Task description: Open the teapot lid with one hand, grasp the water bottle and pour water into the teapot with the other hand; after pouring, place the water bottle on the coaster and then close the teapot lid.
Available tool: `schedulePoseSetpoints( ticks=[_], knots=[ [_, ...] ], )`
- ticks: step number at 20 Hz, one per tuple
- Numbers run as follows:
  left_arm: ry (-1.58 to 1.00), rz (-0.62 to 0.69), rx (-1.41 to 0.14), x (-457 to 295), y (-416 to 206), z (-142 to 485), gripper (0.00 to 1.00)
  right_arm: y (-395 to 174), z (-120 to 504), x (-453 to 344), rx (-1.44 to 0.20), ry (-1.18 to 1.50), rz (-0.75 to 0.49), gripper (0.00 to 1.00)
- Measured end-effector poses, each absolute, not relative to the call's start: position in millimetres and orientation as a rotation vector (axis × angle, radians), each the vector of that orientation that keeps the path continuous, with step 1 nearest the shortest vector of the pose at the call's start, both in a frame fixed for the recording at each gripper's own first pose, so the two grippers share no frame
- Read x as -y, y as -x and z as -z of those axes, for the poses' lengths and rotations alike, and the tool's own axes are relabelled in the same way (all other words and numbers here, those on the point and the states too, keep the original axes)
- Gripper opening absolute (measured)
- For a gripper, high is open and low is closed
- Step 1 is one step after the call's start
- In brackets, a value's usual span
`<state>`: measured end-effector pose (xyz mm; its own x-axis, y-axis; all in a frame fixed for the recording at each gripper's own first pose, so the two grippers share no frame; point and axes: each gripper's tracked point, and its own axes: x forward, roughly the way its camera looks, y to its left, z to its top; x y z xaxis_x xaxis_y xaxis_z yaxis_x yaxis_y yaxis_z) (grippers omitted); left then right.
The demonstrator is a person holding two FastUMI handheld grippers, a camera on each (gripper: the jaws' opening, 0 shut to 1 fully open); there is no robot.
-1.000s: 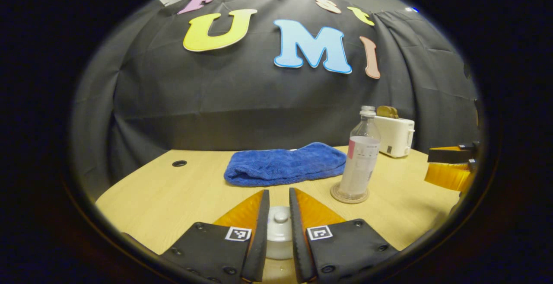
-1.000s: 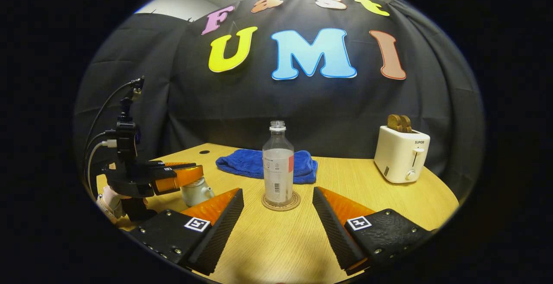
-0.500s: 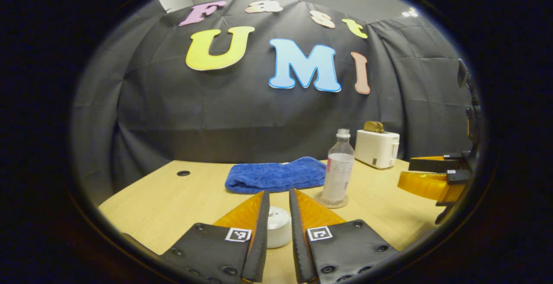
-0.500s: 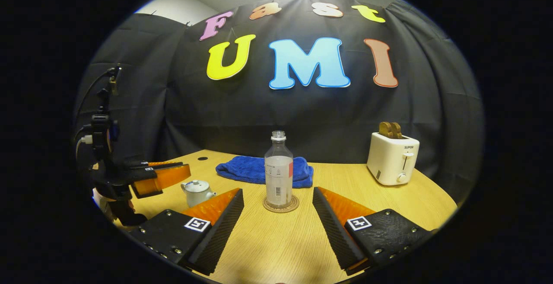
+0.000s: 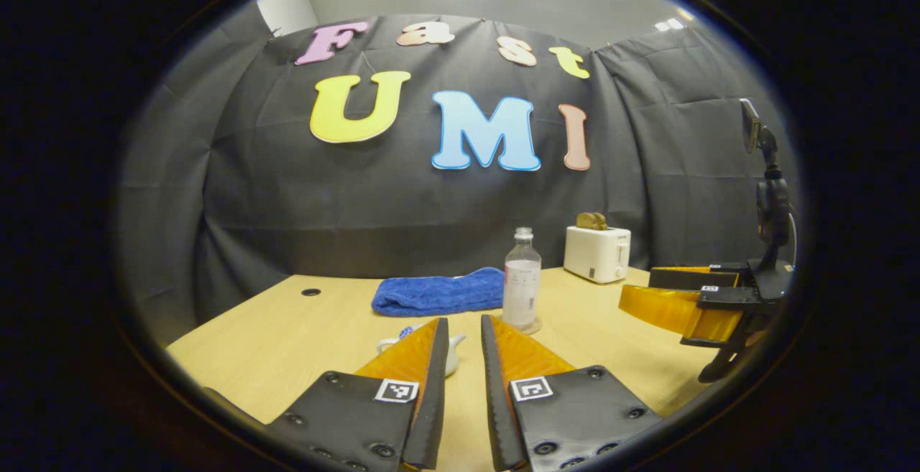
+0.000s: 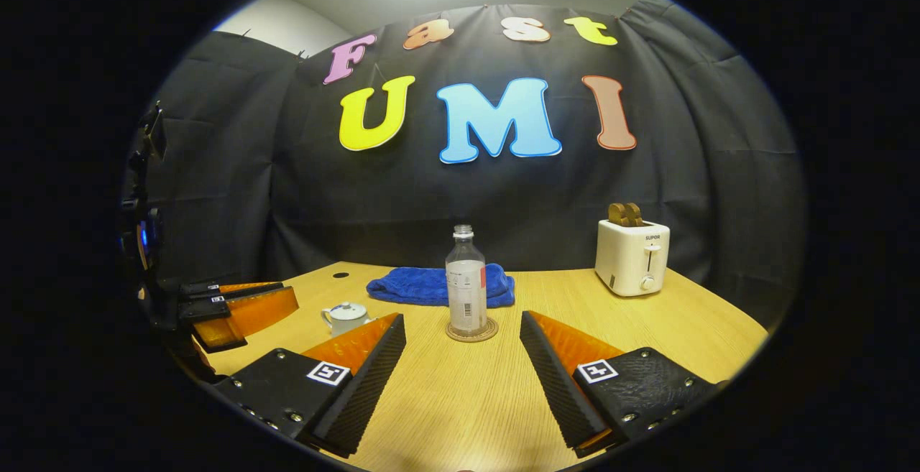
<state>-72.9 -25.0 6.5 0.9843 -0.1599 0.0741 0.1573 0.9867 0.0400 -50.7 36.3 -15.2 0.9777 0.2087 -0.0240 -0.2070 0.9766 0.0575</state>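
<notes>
The small white teapot stands on the table with its lid on, left of the bottle. In the left gripper view the teapot peeks out from behind my left finger. A clear water bottle stands upright on a round coaster mid-table; I also see the bottle from the left side. My left gripper is back from the teapot, fingers a narrow gap apart with nothing between them. Wide open and holding nothing, my right gripper faces the bottle from a distance.
A blue towel lies behind the bottle. A white toaster with toast stands at the back right. A cable hole sits at the table's far left. The other gripper hovers left of the teapot.
Both grippers have drawn back toward the near edge, so teapot and bottle look smaller. The left gripper has left the teapot's lid, which sits on the pot.
</notes>
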Motion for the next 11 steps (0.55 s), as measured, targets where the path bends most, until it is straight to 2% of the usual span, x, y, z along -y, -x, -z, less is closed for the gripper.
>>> schedulePoseSetpoints(
  ticks=[1,6,7,8,11],
  knots=[
    [-0.032,0.163,0.081,27.5,80.3,-5.6,0.37,56.2,14.3,-34.9,-0.024,-0.054,-0.207,0.99],
    [-0.019,0.164,0.099,32.7,103.1,-7.6,0.37,81.2,7.4,-31.4,0.003,-0.043,-0.196,0.99],
    [-0.021,0.158,0.106,31.8,106.0,-10.6,0.33,83.3,5.9,-30.0,0.01,-0.037,-0.193,0.99],
    [-0.023,0.154,0.116,30.5,108.6,-13.3,0.33,84.3,4.0,-28.8,0.017,-0.03,-0.188,0.99],
    [-0.019,0.15,0.12,30.7,109.2,-12.1,0.37,84.3,6.6,-27.8,0.022,-0.02,-0.183,0.99]
  ],
)
